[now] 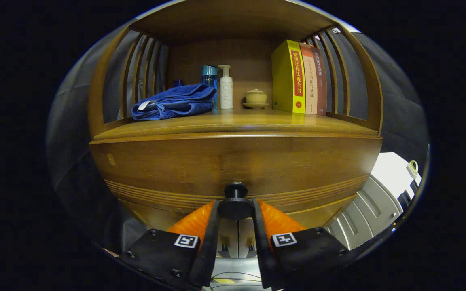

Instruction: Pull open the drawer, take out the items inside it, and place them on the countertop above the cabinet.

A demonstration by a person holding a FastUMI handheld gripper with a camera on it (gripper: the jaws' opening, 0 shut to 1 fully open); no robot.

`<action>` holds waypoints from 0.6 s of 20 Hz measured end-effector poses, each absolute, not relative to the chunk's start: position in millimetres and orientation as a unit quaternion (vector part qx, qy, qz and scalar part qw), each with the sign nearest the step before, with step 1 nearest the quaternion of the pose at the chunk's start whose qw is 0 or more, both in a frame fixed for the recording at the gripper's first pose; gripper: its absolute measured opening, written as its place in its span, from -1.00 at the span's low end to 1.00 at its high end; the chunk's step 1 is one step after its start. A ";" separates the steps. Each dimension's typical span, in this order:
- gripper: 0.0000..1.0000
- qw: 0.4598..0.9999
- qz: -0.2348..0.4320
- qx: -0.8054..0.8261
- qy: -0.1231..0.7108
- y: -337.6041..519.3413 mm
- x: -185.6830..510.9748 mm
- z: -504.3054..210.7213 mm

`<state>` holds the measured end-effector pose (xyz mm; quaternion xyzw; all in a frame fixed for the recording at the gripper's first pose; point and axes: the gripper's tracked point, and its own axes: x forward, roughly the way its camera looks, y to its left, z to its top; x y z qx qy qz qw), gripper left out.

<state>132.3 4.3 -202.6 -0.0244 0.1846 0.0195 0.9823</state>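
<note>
Wooden cabinet (233,161) straight ahead, slatted sides rising around an open desk (233,123) on top. On that desk, from one side to the other: folded blue towel (174,102), blue-capped bottle (210,83) just behind it, white pump bottle (226,87) beside that, small lidded beige cup on a saucer (256,98), then three upright books (299,76), the yellow one nearest the cup. Below the desk, broad curved drawer front (200,165) with grooved lines along its lower edge, closed flush as far as can be told; contents hidden. Dark round knob (236,202) at the middle of the lower drawer front. Tongs (236,210) narrowed around the knob, one finger touching each side of its disc, clamped on it. Square black-and-white markers on both finger mounts. Beyond the cabinet on one side, pale panelled surface and a bright patch; dark cloth wall on the other.
</note>
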 end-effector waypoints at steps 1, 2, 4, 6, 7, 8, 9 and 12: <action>0.03 0.982 0.018 -0.021 0.185 4.5 131.4 -202.5; 0.00 0.981 0.017 -0.019 0.190 4.7 130.1 -202.4; -0.05 0.981 0.013 -0.025 0.193 3.8 126.0 -202.3; -0.05 0.980 0.014 -0.025 0.195 3.9 111.0 -202.8; -0.05 0.980 0.014 -0.022 0.197 3.4 101.4 -202.2; -0.05 0.979 0.016 -0.022 0.201 2.9 92.3 -202.3; -0.05 0.979 0.017 -0.022 0.204 2.2 81.8 -202.2; -0.06 0.977 0.011 -0.032 0.211 -0.8 51.5 -202.1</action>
